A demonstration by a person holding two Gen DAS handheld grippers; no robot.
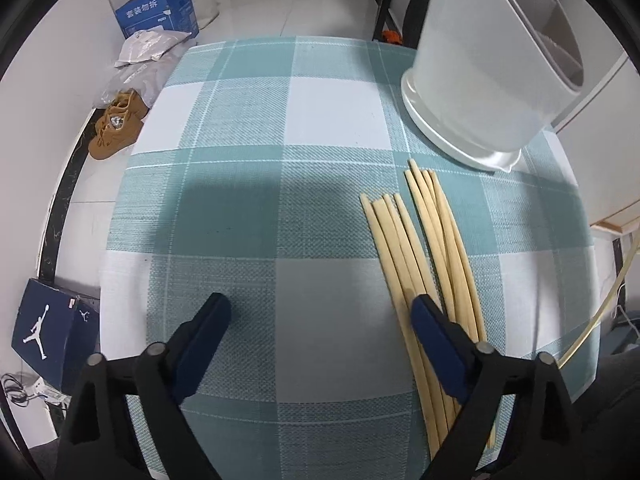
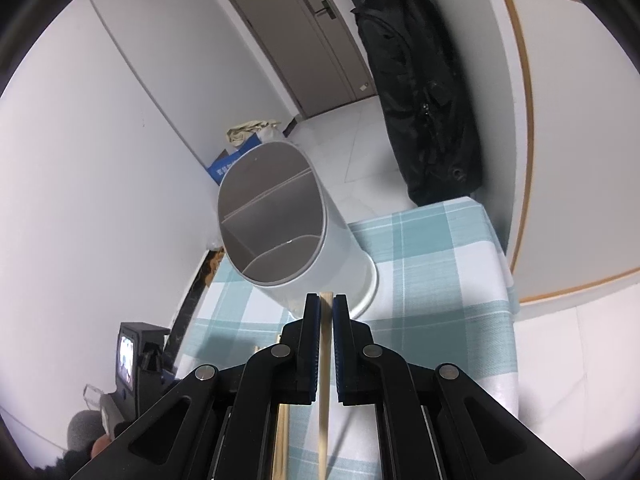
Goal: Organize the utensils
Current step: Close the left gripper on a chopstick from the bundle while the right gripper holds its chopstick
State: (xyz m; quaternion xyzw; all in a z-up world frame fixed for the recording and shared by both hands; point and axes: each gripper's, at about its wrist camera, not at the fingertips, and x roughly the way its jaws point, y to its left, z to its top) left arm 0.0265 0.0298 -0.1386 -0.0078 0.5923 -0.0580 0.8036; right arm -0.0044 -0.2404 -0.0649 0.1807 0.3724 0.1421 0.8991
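Readable marks first: on the floor left of the table a navy shoebox (image 1: pixel 48 330) shows a white Jumpman logo, and further back a blue carton (image 1: pixel 160 12) carries white Chinese characters, too small for you to read surely. Tan suede shoes (image 1: pixel 116 126) and grey plastic mailer bags (image 1: pixel 152 46) lie beside it. Your table wears a woven tablecloth (image 1: pixel 280 208) in teal and white plaid, coarse weave visible. On it, a loose bundle of pale bamboo chopsticks (image 1: pixel 424 248), thin, round, tapering, lies fanned in two groups at the right, tips toward the holder. The white plastic utensil holder (image 1: pixel 480 80) is oval, matte, with a wider glossy base tray; from your right wrist view it leans in the fisheye and its grey interior is split by dividers into compartments, nothing visible inside them. Your left gripper (image 1: pixel 320 308) hangs over the cloth with black jaws and blue pads spread wide; nothing between them, the right pad (image 1: pixel 436 344) overlapping the chopstick bundle, contact cannot be told. Your right gripper (image 2: pixel 327 300) is clenched on one chopstick (image 2: pixel 325 360), pads pinching it near its square top end, stick running back down between the fingers, lifted clear of the table just short of the holder's rim. Behind, a brown door (image 2: pixel 304 40) and a black bag (image 2: pixel 424 92) against the wall.
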